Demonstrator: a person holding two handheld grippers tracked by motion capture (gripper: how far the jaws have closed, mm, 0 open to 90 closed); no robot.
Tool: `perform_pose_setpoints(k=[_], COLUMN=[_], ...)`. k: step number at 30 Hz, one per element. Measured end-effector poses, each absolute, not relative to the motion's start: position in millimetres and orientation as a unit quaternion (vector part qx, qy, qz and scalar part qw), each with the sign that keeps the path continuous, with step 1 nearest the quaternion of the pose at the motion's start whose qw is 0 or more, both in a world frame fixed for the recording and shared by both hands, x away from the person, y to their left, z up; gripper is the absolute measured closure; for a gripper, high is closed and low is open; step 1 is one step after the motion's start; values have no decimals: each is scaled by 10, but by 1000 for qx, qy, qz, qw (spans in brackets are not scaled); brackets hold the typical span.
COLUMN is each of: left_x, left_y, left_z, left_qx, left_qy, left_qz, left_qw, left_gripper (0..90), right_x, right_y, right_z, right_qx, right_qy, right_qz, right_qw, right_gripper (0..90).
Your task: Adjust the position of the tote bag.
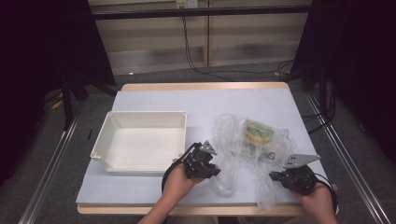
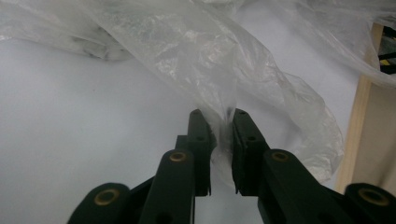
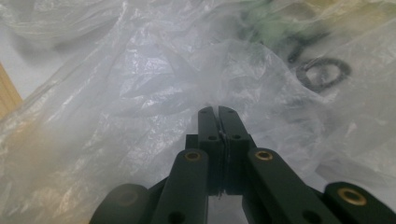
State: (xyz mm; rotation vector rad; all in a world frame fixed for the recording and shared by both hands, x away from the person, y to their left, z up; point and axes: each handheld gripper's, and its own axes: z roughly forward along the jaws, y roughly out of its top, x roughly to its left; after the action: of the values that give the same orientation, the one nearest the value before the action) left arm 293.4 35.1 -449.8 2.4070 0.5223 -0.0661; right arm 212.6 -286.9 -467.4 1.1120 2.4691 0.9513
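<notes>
Looking down on a pale blue-white table top (image 1: 154, 100) edged in light wood, standing on a grey floor (image 1: 154, 77) between metal rails. Beyond it, showing a beige panelled wall (image 1: 154, 37) with black cables hanging down and trailing across the floor, and dark curtains (image 1: 42, 51) closing in both sides.

Lying crumpled on the right half of the table, a clear plastic bag (image 1: 243, 144), holding something green and yellow inside and a dark ring near it, too blurred to identify. Sitting well left of the bag, an empty white tray (image 1: 140, 142), upright, near the table's front half.

Reaching in from the near edge, two hands. Left gripper (image 1: 212, 169) (image 2: 218, 116) pressing into the bag's left fold, with a twist of film caught between the jaws; jaws nearly together, a narrow gap remaining, film bunched in that gap. Right gripper (image 1: 273, 176) (image 3: 217, 112) pinching the bag's lower right edge, jaws together, a thin layer of film clamped between them.

Resting on the table, most of the bag, its near corner draping towards the front wooden edge.
</notes>
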Motion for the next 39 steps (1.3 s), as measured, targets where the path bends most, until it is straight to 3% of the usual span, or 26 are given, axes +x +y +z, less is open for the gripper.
perform_pose_setpoints(k=[22,39], left_x=[2795,2785], left_y=[399,444], left_z=[-4456,-4441], left_qx=[922,917], left_qy=[188,198], left_qz=[-44,-47], left_qw=[335,343], left_gripper=[877,887], right_x=[2113,2109], right_y=[-3226,-3238], right_z=[-4621,-4575], right_qx=[419,420], right_qy=[822,815], right_qz=[362,377], right_qw=[135,132], right_gripper=[895,894])
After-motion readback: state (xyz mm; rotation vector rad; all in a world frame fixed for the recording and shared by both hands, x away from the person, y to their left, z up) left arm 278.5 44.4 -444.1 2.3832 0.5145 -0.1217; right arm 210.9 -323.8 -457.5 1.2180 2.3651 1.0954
